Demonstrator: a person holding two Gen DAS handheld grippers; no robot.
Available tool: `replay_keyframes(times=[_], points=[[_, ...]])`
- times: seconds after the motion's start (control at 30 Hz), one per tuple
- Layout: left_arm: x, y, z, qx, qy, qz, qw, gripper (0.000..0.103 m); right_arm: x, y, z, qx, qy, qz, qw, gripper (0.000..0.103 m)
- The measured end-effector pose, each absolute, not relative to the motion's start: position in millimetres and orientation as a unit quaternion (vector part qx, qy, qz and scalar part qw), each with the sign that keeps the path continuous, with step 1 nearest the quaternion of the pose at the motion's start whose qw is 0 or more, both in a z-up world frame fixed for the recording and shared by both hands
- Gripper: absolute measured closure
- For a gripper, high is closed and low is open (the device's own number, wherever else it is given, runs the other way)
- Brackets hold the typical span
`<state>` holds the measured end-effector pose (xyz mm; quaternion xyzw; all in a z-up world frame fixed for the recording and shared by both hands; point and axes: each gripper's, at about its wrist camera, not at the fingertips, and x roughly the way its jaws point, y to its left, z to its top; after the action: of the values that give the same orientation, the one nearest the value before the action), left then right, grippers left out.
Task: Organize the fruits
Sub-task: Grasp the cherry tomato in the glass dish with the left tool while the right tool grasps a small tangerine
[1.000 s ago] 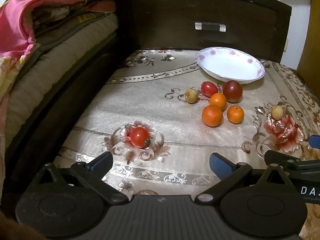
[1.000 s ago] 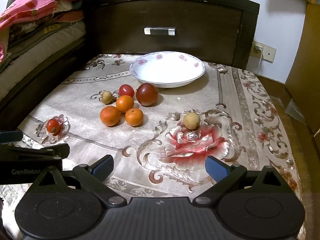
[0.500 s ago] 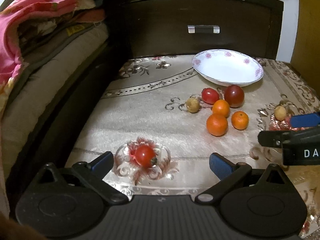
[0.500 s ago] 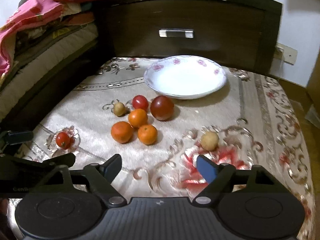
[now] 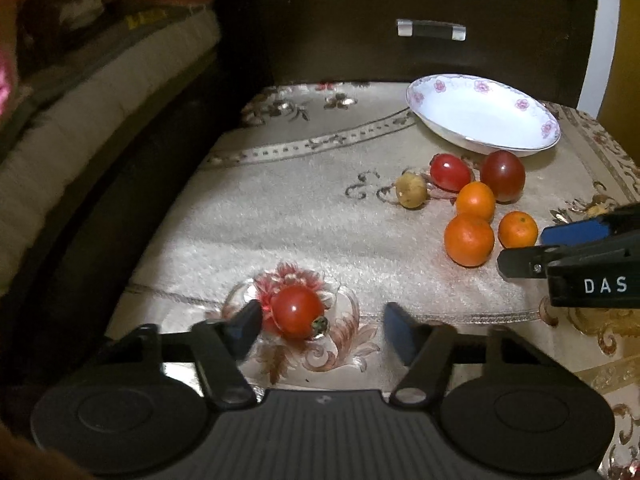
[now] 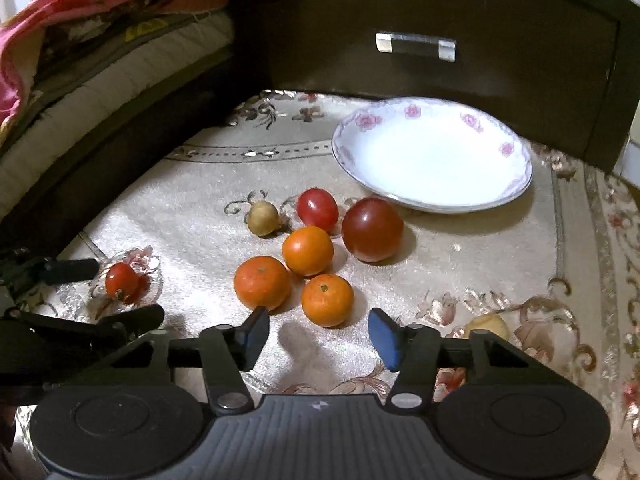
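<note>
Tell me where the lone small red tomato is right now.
The small red tomato sits on a flower motif at the cloth's near left, between the open left gripper fingers, apart from the fruit cluster.

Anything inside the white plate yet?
Nothing shows inside the white plate: its whole floral-rimmed basin is bare in both views. All the fruit lies on the cloth in front of it, the dark red tomato nearest its rim.

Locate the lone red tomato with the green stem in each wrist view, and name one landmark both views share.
Left wrist: the lone red tomato sits low and centre-left, between the open fingers of the left gripper, close to the left one.
Right wrist: the same tomato lies at the left edge, mid-height, apart from the clustered fruit, between the left gripper's fingers.
Shared landmark: the white floral plate, at the back right in both.
</note>
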<state>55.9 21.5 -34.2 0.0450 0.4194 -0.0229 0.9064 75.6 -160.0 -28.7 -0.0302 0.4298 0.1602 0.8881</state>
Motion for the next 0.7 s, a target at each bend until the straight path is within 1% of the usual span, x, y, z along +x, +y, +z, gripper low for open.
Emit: replay_keyframes(times=[0.07,0.1,0.13,0.17,0.2,0.23,0.27,0.37,0.6,0.7], points=[[56.7,23.4,-34.4,0.035,0.418,-0.024,0.907,0.037,77.1,-160.8,-32.2,-0.029,0.43,0.163,0.887,0.059],[56.6,23.3,-34.1,0.033,0.418,-0.025,0.908,0.042,77.4,-160.8,-32.5,-0.032,0.429,0.164,0.888,0.059],[55.6,23.2,-33.7,0.035,0.416,-0.026,0.908,0.047,77.7,-160.7,-32.6,-0.033,0.428,0.165,0.888,0.062],[54.9,23.3,-33.7,0.037,0.415,-0.025,0.909,0.048,77.6,-161.5,-32.5,-0.032,0.428,0.165,0.888,0.067],[56.3,24.6,-33.9,0.035,0.415,-0.025,0.909,0.05,77.4,-162.8,-32.7,-0.031,0.426,0.163,0.889,0.069],[57.2,27.0,-33.9,0.028,0.416,-0.025,0.909,0.052,77.1,-163.9,-32.5,-0.032,0.425,0.161,0.89,0.075],[57.4,29.0,-33.7,0.022,0.417,-0.024,0.908,0.053,77.3,-164.9,-32.3,-0.033,0.424,0.16,0.891,0.079],[56.4,34.9,-33.7,0.007,0.421,-0.025,0.907,0.055,77.7,-168.2,-31.6,-0.024,0.424,0.16,0.891,0.079],[56.2,34.1,-35.1,0.014,0.417,-0.026,0.909,0.054,77.3,-168.2,-32.5,-0.027,0.42,0.164,0.892,0.08],[55.7,32.5,-34.9,0.018,0.416,-0.024,0.909,0.054,77.1,-170.4,-32.4,-0.019,0.422,0.167,0.891,0.078]])
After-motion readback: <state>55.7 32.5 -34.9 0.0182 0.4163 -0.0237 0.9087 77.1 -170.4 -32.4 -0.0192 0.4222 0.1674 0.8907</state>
